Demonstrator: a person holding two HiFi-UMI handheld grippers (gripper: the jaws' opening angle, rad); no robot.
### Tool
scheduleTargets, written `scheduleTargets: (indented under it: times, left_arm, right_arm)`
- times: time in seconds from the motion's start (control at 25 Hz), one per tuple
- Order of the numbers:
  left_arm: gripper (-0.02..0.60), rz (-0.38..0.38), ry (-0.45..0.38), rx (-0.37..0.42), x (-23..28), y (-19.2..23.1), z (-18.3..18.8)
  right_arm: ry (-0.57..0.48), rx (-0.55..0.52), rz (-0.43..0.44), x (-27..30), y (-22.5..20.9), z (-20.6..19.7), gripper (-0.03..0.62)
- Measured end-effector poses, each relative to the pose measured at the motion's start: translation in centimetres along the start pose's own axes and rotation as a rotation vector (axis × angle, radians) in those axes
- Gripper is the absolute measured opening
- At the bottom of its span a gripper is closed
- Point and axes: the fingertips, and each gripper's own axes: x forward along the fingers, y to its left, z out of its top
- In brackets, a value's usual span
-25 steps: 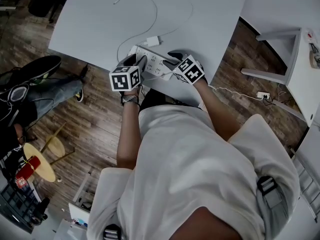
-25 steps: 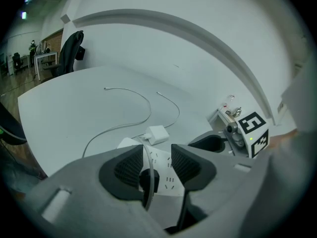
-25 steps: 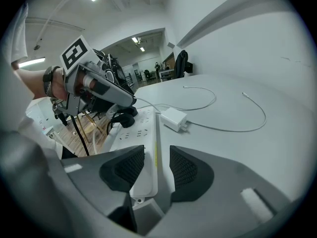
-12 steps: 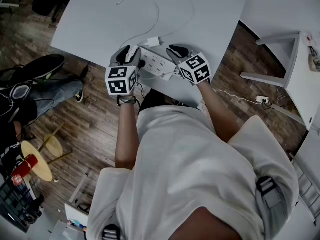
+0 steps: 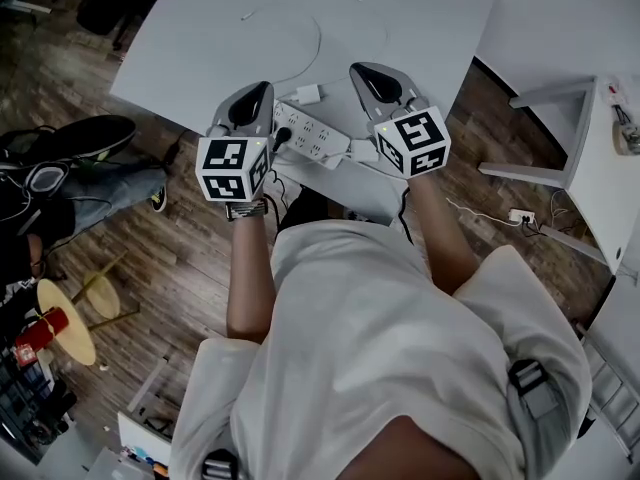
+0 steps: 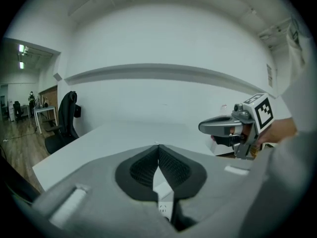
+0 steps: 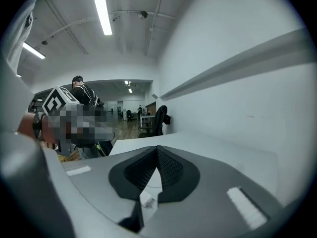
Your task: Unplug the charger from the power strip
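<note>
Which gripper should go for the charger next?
Probably left: the left gripper hangs shut and empty beside the power strip end where the white charger sits. The right gripper, also shut, is nearer the other end.

Floor: dark brown wood planks [image 5: 190,258] on both sides of the table in the head view
Table: white, plain top [image 5: 420,28], set at an angle across the upper part of the head view
Second desk: white [image 5: 600,168], at the right edge, with a white leg frame [image 5: 545,118] beside it
Socket block: small, white [image 5: 522,190], lying on the planks near the second desk, a thin cable running from it
Side table: round, yellow [image 5: 80,343], lower left, on thin legs
Wall: white [image 6: 163,43], with a grey ledge [image 6: 163,73] running along it
Office chair: black, high-backed [image 6: 67,115], past the table's far corner
Light: a long lit ceiling strip [image 7: 103,9]; small bright lamps [image 6: 21,48] deeper in the open room
</note>
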Motion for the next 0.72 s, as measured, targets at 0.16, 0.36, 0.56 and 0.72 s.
scheduleTargets:
  times: [0.16, 0.36, 0.56, 0.72]
  left_arm:
    - [0.005, 0.026, -0.097, 0.032, -1.9, -0.3, 4.2]
    - [0.005, 0.069, -0.191, 0.138, -4.1, -1.3, 9.2]
    - [0.005, 0.094, -0.296, 0.225, -6.3, -2.6, 13.9]
    - [0.005, 0.111, -0.364, 0.272, -8.2, -3.2, 17.0]
  right_arm:
    - [-0.087, -0.058, -0.024, -1.7, 0.1, 4.8, 0.003]
    - [-0.196, -0.118, -0.048, -4.1, -0.1, 10.7, 0.003]
    - [-0.303, -0.203, -0.066, -6.5, 0.3, 16.7, 0.002]
    - [-0.367, -0.271, -0.090, -8.2, 0.5, 20.5, 0.002]
